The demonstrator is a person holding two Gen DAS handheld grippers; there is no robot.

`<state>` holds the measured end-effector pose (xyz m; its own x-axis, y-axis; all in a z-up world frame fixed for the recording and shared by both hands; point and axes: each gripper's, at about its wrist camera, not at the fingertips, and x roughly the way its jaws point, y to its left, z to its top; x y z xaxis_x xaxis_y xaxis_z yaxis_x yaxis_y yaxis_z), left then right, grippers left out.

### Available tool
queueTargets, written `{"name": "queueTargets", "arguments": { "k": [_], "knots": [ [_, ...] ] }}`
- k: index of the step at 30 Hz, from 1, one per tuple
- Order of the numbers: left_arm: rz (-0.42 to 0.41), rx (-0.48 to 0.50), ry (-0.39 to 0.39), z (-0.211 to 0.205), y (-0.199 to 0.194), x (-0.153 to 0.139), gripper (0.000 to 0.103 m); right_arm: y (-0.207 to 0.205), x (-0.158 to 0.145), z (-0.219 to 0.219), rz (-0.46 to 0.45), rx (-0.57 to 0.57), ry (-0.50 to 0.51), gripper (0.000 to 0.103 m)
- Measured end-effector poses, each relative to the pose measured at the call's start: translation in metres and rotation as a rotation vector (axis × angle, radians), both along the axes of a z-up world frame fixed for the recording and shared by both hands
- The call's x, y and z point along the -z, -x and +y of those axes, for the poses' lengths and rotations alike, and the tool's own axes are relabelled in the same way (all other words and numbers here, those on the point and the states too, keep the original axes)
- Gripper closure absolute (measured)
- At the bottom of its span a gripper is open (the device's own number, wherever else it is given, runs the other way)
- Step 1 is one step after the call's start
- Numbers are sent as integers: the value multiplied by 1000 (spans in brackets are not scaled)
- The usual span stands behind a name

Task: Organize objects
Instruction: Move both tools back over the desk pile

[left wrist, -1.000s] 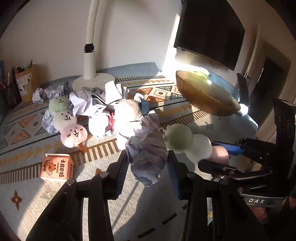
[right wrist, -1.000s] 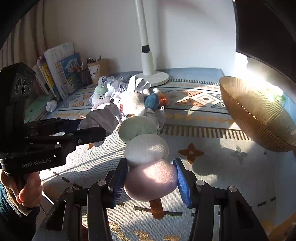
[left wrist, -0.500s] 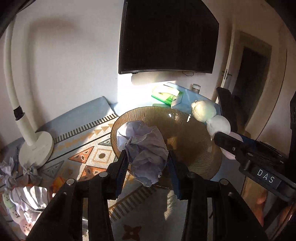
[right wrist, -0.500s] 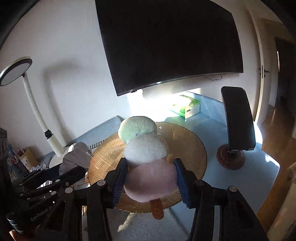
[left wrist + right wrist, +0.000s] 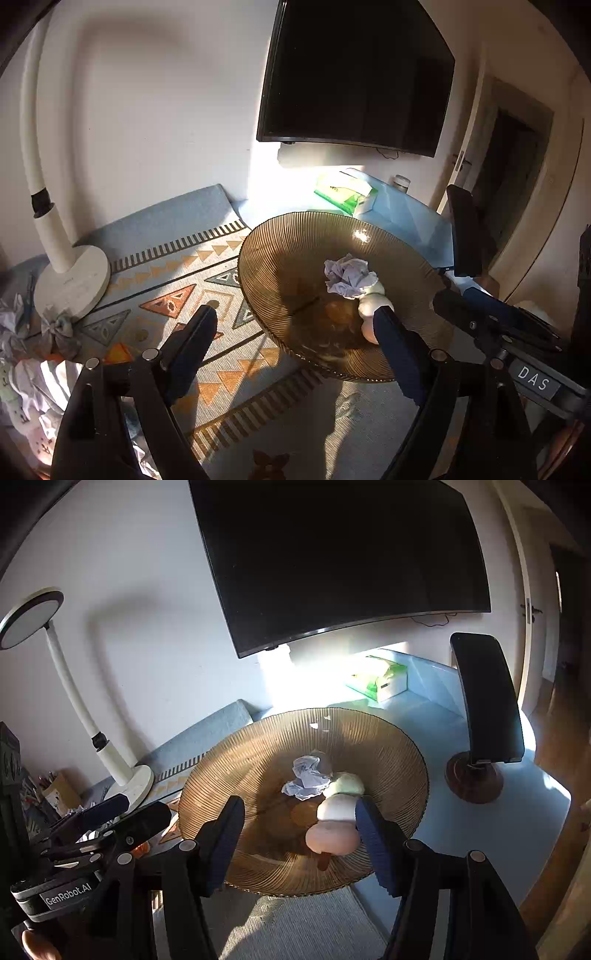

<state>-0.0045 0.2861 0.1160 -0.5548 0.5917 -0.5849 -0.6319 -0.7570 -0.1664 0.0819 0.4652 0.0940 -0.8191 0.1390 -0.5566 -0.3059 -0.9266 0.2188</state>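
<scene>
Both hand-held grippers, left (image 5: pixel 291 328) and right (image 5: pixel 299 823), now empty with jaws opening, have just dropped the crumpled paper ball (image 5: pixel 307 777) and plush dango skewer (image 5: pixel 334 821) into the ribbed amber bowl (image 5: pixel 388 738), apparently touching, so more clutter awaits.

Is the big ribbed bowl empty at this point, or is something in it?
Not empty. The bowl holds a crumpled paper ball and, right beside it, a three-ball plush skewer, both lying inside its rim.
</scene>
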Motion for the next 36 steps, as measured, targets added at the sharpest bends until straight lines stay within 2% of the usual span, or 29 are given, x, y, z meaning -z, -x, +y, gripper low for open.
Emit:
{"name": "queueTargets", "arguments": {
  "k": [4, 9, 11, 13, 17, 19, 21, 23, 27, 28, 29, 36],
  "knots": [
    [38, -69, -56, -51, -22, -17, 17, -5, -12, -45, 39, -132, -13, 42],
    [98, -263, -75, -140, -55, -28, 15, -6, -16, -111, 78, -316, -6, 42],
    [122, -388, -44, -177, -63, -25, 13, -3, -11, -137, 78, -376, -8, 42],
    [135, -526, 23, -210, -67, -14, 12, 2, -2, -163, 67, -423, -6, 42],
    [102, -666, 86, -266, -67, 19, 12, 14, 30, -209, 30, -544, 52, 42],
    [70, -688, 69, -287, -66, 36, 12, 22, 47, -229, -8, -595, 53, 42],
    [45, -697, 40, -299, -63, 47, 12, 26, 59, -244, -21, -617, 12, 42],
    [40, -692, 28, -303, -61, 56, 12, 25, 68, -255, -29, -636, -32, 42],
    [15, -675, 46, -300, -62, 74, 12, 25, 76, -255, -41, -652, -45, 41],
    [7, -665, 60, -297, -61, 75, 12, 26, 76, -254, -36, -655, -40, 35],
    [23, -655, 56, -296, -62, 74, 12, 27, 76, -253, -37, -657, -36, 34],
    [19, -673, 31, -301, -64, 74, 11, 31, 78, -256, -51, -672, -35, 34]
  ]
}}
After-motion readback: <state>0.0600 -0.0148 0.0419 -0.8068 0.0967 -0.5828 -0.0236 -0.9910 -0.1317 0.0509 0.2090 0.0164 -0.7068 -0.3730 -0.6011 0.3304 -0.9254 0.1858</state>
